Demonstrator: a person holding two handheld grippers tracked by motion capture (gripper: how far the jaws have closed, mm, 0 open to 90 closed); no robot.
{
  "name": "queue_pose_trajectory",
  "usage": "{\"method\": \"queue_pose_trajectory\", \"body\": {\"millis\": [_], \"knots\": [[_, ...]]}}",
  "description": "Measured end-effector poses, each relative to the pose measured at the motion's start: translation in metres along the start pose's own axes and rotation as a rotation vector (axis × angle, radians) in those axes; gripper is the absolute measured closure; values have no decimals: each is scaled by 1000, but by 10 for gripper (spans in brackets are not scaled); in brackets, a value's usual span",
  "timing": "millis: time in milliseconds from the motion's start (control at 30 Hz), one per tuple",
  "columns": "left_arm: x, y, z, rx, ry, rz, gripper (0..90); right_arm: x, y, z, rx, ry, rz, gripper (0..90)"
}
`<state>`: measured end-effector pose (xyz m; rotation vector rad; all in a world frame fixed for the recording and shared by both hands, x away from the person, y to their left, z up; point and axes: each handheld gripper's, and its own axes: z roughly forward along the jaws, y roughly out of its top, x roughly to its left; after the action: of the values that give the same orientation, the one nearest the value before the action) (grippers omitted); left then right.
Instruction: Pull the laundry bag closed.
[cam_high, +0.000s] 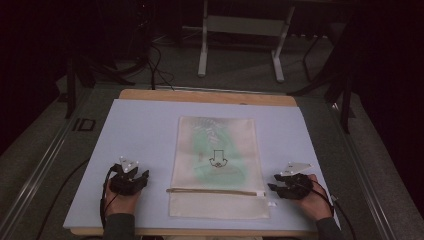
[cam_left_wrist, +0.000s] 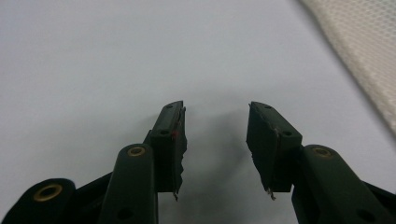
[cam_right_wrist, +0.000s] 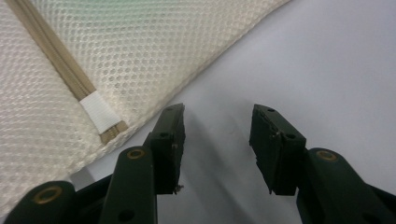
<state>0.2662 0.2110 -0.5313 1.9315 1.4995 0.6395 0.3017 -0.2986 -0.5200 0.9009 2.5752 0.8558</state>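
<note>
Mesh bag (cam_high: 216, 165): black printed emblem, unreadable. No legible text elsewhere.

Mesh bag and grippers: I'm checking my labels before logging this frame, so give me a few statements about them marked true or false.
1. The mesh bag lies flat between the two grippers. True.
2. The left gripper is shut on the bag. False: its jaws stand open over bare mat.
3. The right gripper is open. True.
4. The zipper runs along the bag's far edge. False: it crosses the bag near the person's end.
5. Something green shows through the mesh. True.
</note>
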Motion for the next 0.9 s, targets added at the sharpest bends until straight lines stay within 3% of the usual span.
{"method": "queue_pose_trajectory", "body": {"millis": [467, 900], "knots": [[-4, 2, -1, -22, -41, 28, 562, 4, 3, -3, 34, 50, -11, 528], [-6, 2, -2, -23, -51, 42, 567, 11, 9, -7, 49, 74, -45, 514]]}}
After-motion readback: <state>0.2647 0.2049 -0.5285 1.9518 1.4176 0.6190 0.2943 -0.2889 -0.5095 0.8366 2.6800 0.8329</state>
